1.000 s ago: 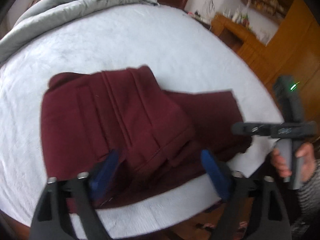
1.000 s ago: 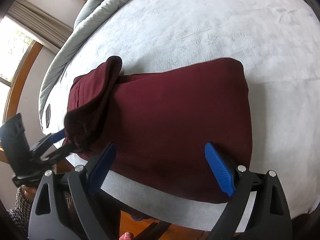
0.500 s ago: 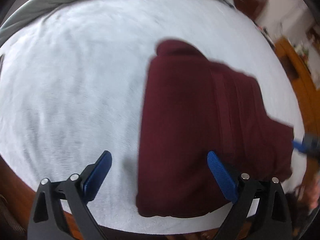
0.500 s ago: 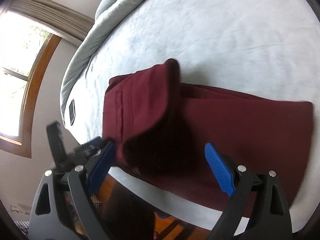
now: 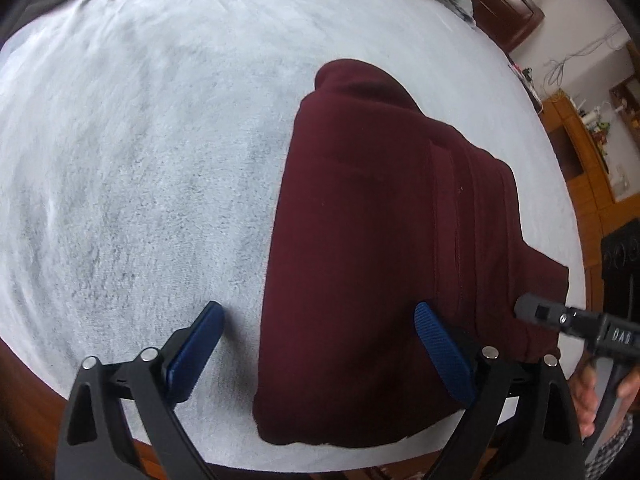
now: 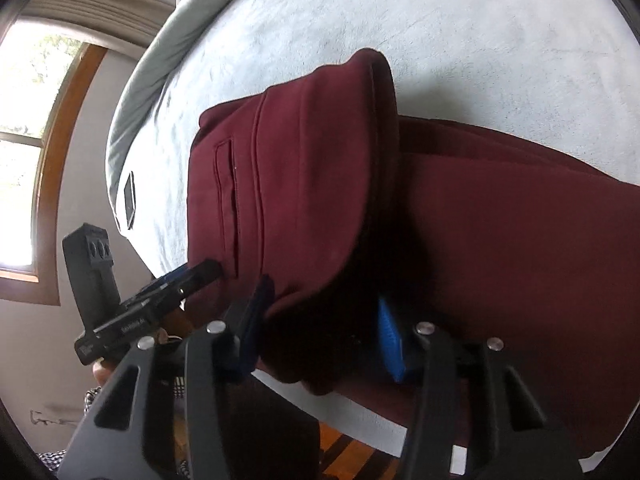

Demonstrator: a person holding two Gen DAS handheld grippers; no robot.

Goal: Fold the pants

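Observation:
Dark red pants [image 5: 380, 248] lie folded on the light blue bed cover [image 5: 140, 140], near its front edge. My left gripper [image 5: 320, 356] is open and empty, its right finger over the pants' left part, its left finger over the cover. In the right wrist view the pants [image 6: 312, 184] have a folded flap with a pocket slit on top. My right gripper [image 6: 324, 332] is part closed around the flap's front edge; I cannot tell whether it grips the cloth. It also shows in the left wrist view [image 5: 560, 318] at the pants' right edge.
A grey duvet [image 6: 160, 76] is bunched along the far side of the bed. A small dark device [image 6: 130, 200] lies on the cover by the window side. Wooden cabinets [image 5: 588, 148] stand to the right. The wooden bed edge and floor [image 6: 348, 452] are just below the grippers.
My left gripper let go of the pants and swung left, open over the cover. My right gripper moved in onto the folded flap and narrowed around its edge.

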